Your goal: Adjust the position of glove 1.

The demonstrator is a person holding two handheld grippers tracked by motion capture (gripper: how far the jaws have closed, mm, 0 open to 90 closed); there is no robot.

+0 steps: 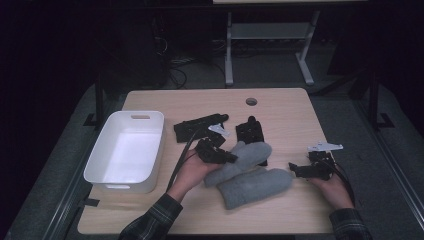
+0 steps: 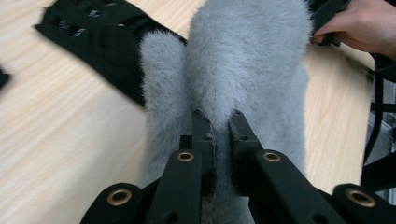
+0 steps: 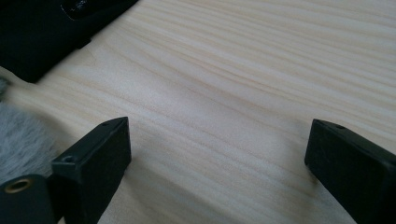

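Two fuzzy grey mittens lie overlapping at the middle of the wooden table: an upper one (image 1: 247,156) and a lower one (image 1: 255,186). My left gripper (image 1: 227,157) is shut on the cuff end of the upper mitten. In the left gripper view the jaws (image 2: 218,122) pinch a fold of the grey fleece (image 2: 243,56), which stretches away from them. My right gripper (image 1: 295,169) rests at the right of the lower mitten, open. In the right gripper view its jaws (image 3: 219,144) stand wide over bare wood, with a grey mitten's edge (image 3: 18,140) at the left.
A white plastic bin (image 1: 127,150) stands at the table's left. Two black gloves (image 1: 200,126) (image 1: 250,131) lie behind the mittens. A round hole (image 1: 251,101) sits near the table's far edge. A desk frame stands on the floor beyond.
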